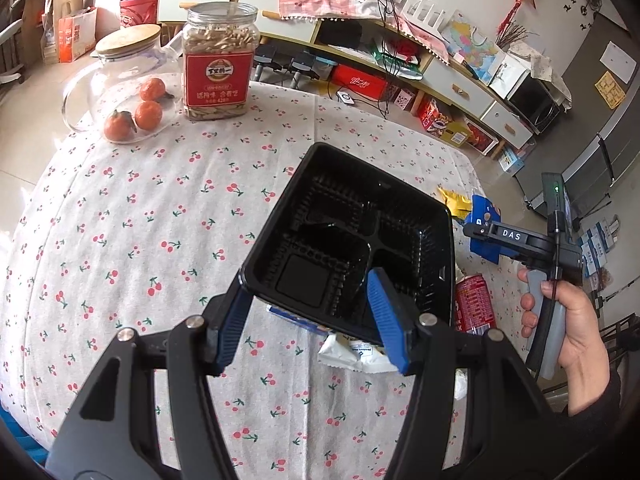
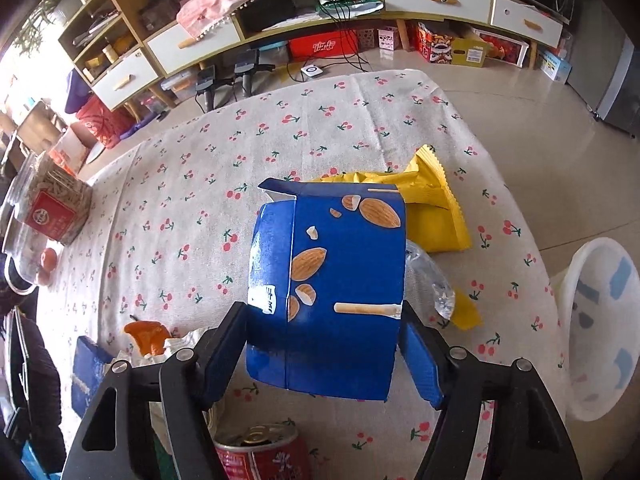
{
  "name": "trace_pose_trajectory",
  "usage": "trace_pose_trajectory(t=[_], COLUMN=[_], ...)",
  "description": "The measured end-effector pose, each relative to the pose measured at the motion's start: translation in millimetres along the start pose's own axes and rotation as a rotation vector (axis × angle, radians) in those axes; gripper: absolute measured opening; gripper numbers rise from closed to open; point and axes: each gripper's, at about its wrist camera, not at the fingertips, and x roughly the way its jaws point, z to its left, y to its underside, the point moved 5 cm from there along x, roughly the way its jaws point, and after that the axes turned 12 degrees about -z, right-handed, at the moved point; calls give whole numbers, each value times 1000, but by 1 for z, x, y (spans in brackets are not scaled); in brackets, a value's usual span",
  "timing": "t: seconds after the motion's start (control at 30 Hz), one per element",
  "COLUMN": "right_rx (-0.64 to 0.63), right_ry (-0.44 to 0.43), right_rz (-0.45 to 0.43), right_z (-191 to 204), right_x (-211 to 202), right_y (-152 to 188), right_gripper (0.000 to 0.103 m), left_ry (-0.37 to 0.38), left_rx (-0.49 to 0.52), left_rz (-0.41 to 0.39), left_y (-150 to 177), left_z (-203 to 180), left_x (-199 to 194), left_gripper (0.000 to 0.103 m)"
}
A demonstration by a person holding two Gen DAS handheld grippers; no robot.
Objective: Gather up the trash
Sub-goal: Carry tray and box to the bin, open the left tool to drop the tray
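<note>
My left gripper is shut on a black compartment tray, one blue pad outside its near wall and the other inside; the tray is tilted above the cherry-print tablecloth. My right gripper straddles a blue almond snack box, and both pads touch its sides. A yellow wrapper lies behind that box. Beside it is crumpled clear plastic. A red can stands under the right gripper. A white wrapper lies beneath the tray.
A seed jar and a glass pot with tangerines stand at the table's far left. Orange peel and a flat blue packet lie near the left. A white bin stands off the table's right edge.
</note>
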Motion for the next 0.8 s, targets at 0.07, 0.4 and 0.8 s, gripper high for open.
trace_pose_trajectory(t=[0.07,0.4,0.8], right_rx=[0,-10,17], right_ry=[-8,-29,-17], right_rz=[-9,-65,-111], right_z=[-1,-19,-76], right_x=[-10,-63,-118], right_y=[1,8,29], right_gripper=[74,74,74], left_ry=[3,23,62], left_rx=[5,29,77], left_rz=[-5,-27,-46], left_y=[0,-2,3], left_z=[-2,-20,-59], left_x=[0,0,5], left_gripper=[60,60,60])
